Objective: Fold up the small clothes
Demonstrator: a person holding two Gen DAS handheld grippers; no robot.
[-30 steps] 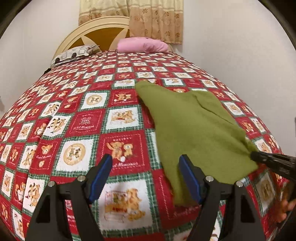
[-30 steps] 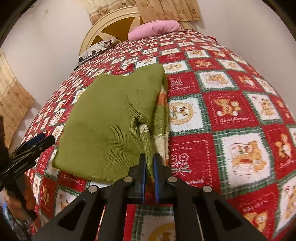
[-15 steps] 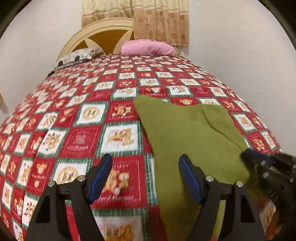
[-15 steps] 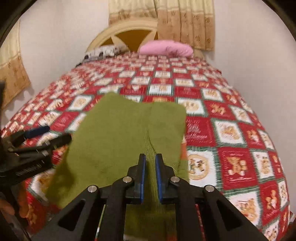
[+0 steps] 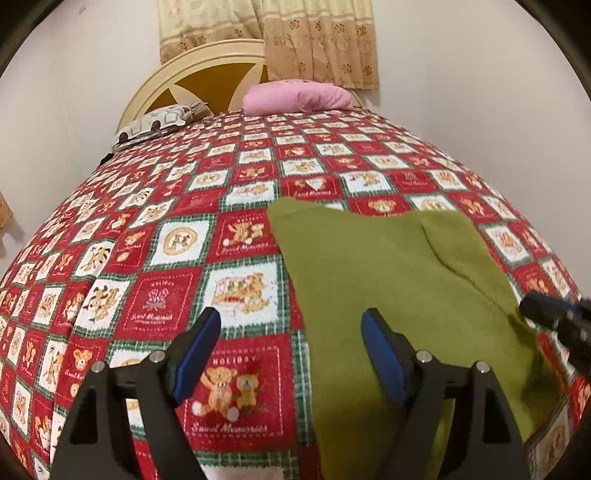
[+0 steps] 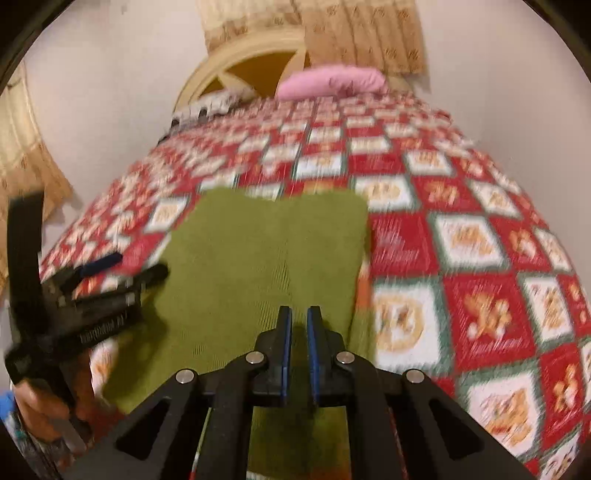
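Both the left gripper (image 5: 290, 350) and the right gripper (image 6: 298, 343) are matte black frames with triangular cut-outs, silver round screws and blue finger pads (image 5: 197, 354), and one side carries white lettering, perhaps a label, too blurred to read.

Both wrist views low over the bed (image 5: 229, 206), aimed down and toward the headboard (image 5: 207, 70); left beside right; sharing green cloth (image 6: 266, 258), pink pillow (image 6: 332, 81), curtain (image 5: 295, 33).
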